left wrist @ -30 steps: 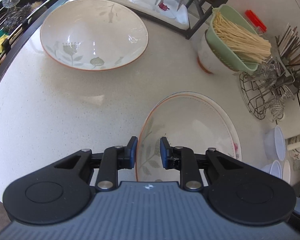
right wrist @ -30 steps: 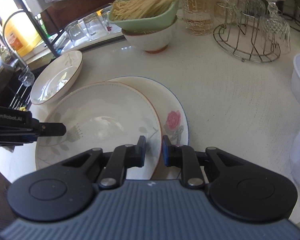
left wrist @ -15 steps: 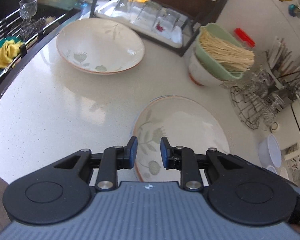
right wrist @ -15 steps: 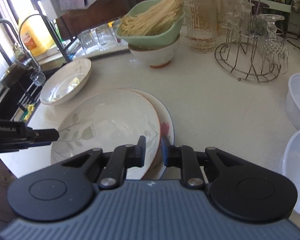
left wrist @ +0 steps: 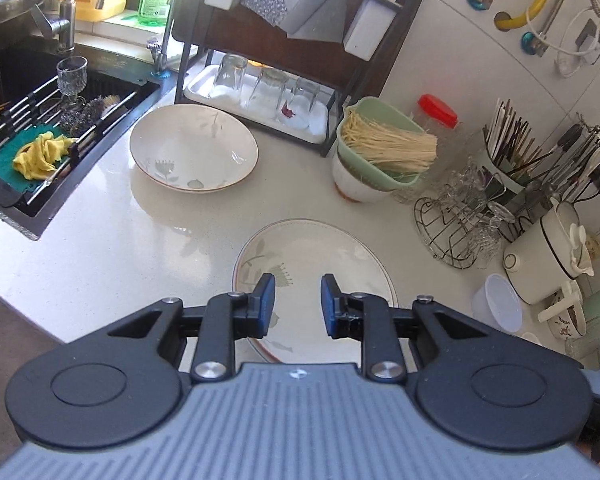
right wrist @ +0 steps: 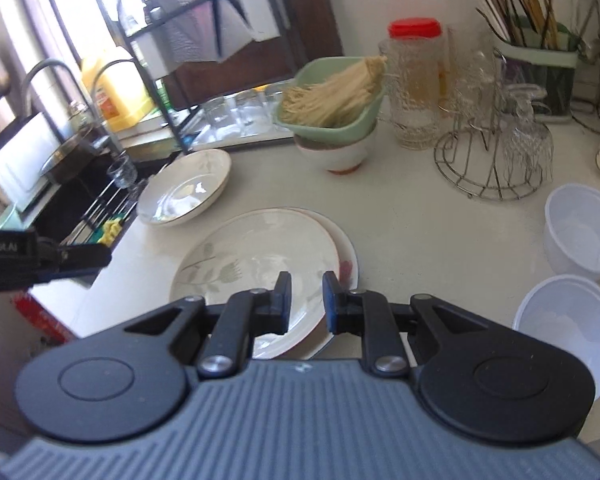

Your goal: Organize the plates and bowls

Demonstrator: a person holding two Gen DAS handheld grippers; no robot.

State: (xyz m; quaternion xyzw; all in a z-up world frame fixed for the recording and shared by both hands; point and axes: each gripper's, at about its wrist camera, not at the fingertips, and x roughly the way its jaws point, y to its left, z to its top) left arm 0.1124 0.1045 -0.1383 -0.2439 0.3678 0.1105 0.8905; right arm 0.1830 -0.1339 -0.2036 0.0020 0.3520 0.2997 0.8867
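Your left gripper (left wrist: pixel 296 300): jaws parted, grasping nothing, above leaf-pattern plate (left wrist: pixel 312 256). Your right gripper (right wrist: pixel 306 298): jaws parted, unloaded. Leaf-pattern plate (right wrist: pixel 256 256) stacked on rose plate (right wrist: pixel 346 254), mid-counter (right wrist: pixel 412 216). Leaf-pattern bowl (left wrist: pixel 194 148) apart, near sink (left wrist: pixel 32 92).

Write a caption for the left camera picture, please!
Open left gripper hovers above a cream leaf-patterned plate on the white countertop, with a matching cream bowl beyond.
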